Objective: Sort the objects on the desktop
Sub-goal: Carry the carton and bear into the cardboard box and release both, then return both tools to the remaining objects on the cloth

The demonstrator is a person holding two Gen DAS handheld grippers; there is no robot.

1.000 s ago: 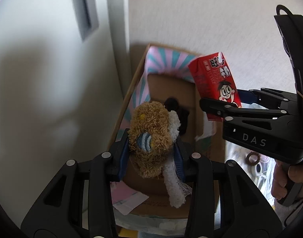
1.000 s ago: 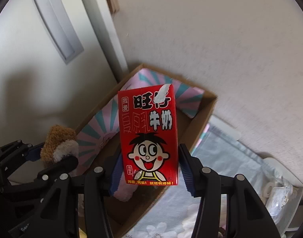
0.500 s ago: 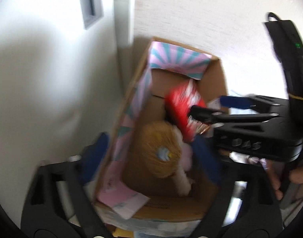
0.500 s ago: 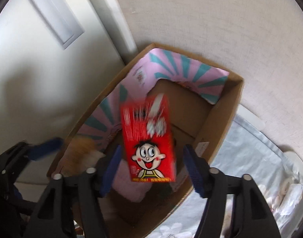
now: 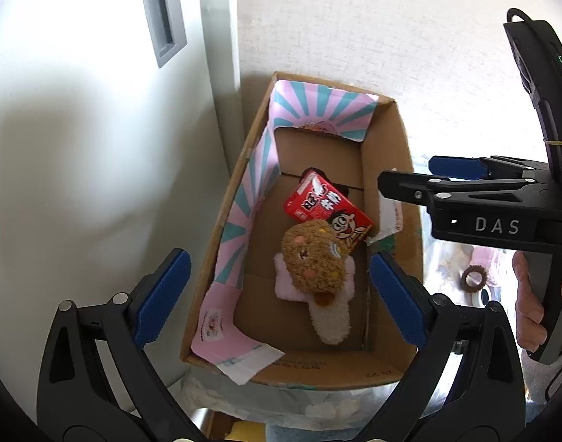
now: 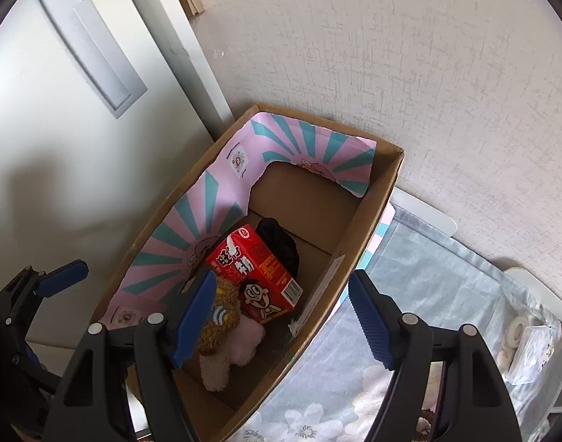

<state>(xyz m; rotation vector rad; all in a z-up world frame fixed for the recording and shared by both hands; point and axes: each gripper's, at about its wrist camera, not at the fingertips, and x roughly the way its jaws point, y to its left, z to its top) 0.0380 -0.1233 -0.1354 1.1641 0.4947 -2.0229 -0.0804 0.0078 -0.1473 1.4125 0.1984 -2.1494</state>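
Observation:
A cardboard box (image 5: 384,169) with a pink and teal lining stands against the wall; it also shows in the right wrist view (image 6: 369,217). A brown plush toy (image 5: 314,258) lies on its floor, partly over a red milk carton (image 5: 325,206). The right wrist view shows the plush toy (image 6: 222,324), the carton (image 6: 259,276) and a black item (image 6: 281,243) behind them. My left gripper (image 5: 277,294) is open and empty above the box. My right gripper (image 6: 281,316) is open and empty above the box; it also shows side-on at the right of the left wrist view (image 5: 428,180).
The box sits on a pale blue flowered cloth (image 6: 410,280). A brown hair tie (image 5: 474,279) lies on the cloth to the right of the box. A tape roll (image 6: 516,331) and a clear packet (image 6: 531,353) lie at the far right. A white cabinet door (image 5: 78,147) stands at the left.
Both grippers opened. The plush toy dropped from my left gripper and the red carton from my right; both now lie on the box floor.

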